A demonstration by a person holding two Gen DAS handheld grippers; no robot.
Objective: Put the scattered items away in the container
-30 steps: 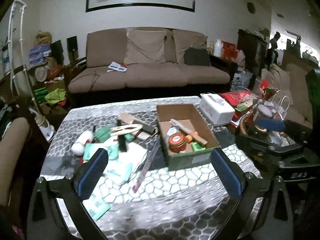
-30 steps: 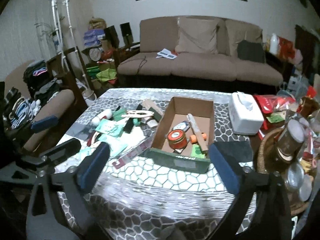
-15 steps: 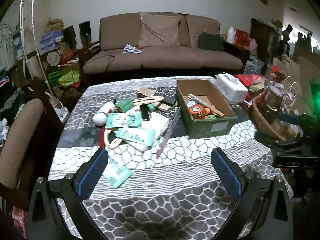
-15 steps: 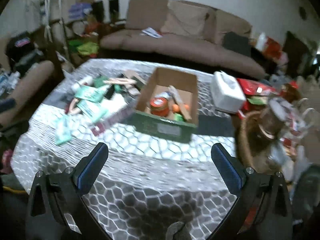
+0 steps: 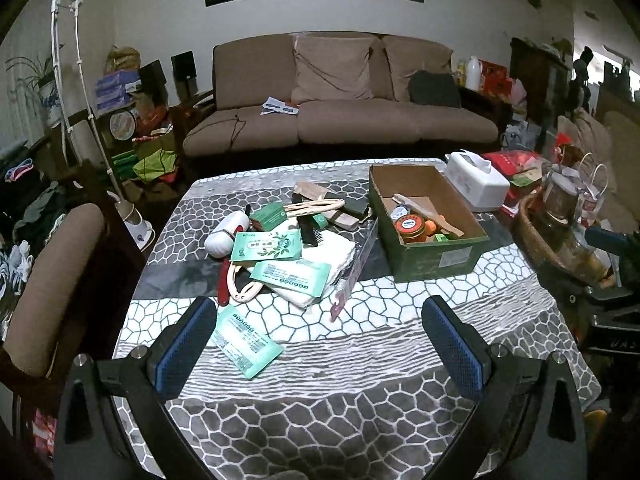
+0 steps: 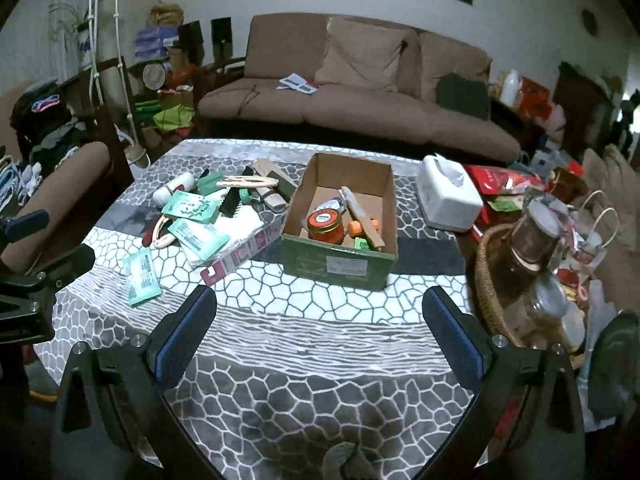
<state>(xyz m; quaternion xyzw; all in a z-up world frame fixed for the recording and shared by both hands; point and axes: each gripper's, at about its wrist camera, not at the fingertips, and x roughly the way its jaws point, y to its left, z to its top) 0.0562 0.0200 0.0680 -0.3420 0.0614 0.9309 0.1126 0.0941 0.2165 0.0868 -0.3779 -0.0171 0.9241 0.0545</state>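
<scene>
both grippers have drawn back from the cardboard box, left gripper and right gripper fingers spread wide, empty.

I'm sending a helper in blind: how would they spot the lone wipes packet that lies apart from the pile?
Start at the cardboard box on the patterned table, then look left to the heap of clutter beside it. Nearer the table's front edge than that heap lies one wipes packet, flat on the cloth. Unlike the other green packets, it is stacked on nothing and touches none of them.
</scene>
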